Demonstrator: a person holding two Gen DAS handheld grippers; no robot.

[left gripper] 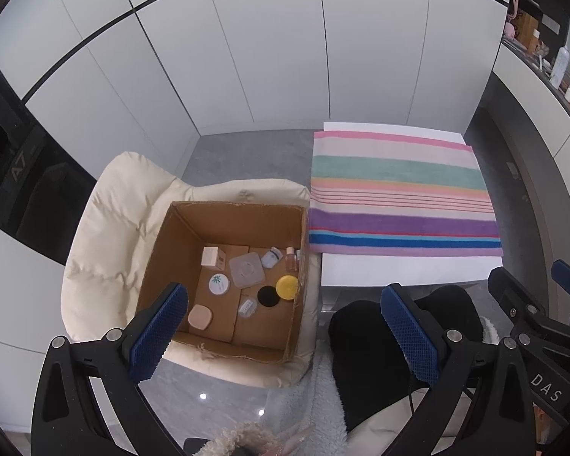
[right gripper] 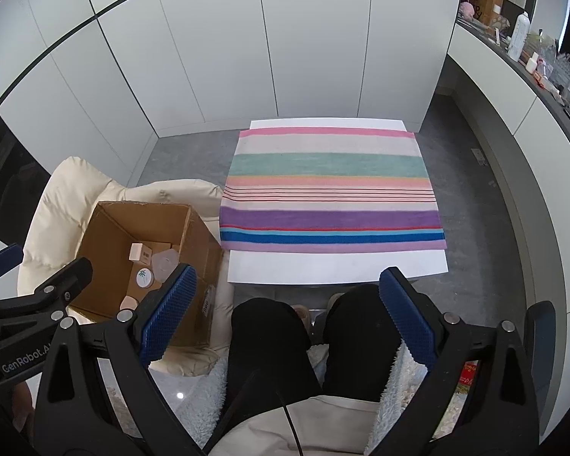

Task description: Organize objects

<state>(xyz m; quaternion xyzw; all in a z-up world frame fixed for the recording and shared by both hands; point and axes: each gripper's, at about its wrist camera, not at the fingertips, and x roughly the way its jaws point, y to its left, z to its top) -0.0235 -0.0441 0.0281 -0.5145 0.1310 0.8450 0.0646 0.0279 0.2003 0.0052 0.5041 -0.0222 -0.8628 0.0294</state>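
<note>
An open cardboard box (left gripper: 178, 250) (right gripper: 106, 235) sits on a cream cushioned chair (left gripper: 106, 235). Inside lie several small cosmetics: a white carton (left gripper: 213, 257), a clear square lid (left gripper: 247, 269), a white round jar (left gripper: 219, 284), a yellow lid (left gripper: 287, 287), a black disc (left gripper: 267, 296), a pink compact (left gripper: 200, 317) and small bottles (left gripper: 292, 259). A striped towel (left gripper: 399, 193) (right gripper: 330, 186) covers a white table (right gripper: 334, 266). My left gripper (left gripper: 285, 334) hovers open above the box's near edge. My right gripper (right gripper: 288, 319) is open over the person's knees (right gripper: 269, 326).
The person's black-trousered legs (left gripper: 391, 334) rest between box and table. White cabinet doors (right gripper: 304, 38) form the back wall. A cluttered counter (right gripper: 532, 53) runs along the right. Grey floor (left gripper: 247, 155) shows behind the chair. The right gripper's body (left gripper: 543, 326) appears at the left wrist view's right edge.
</note>
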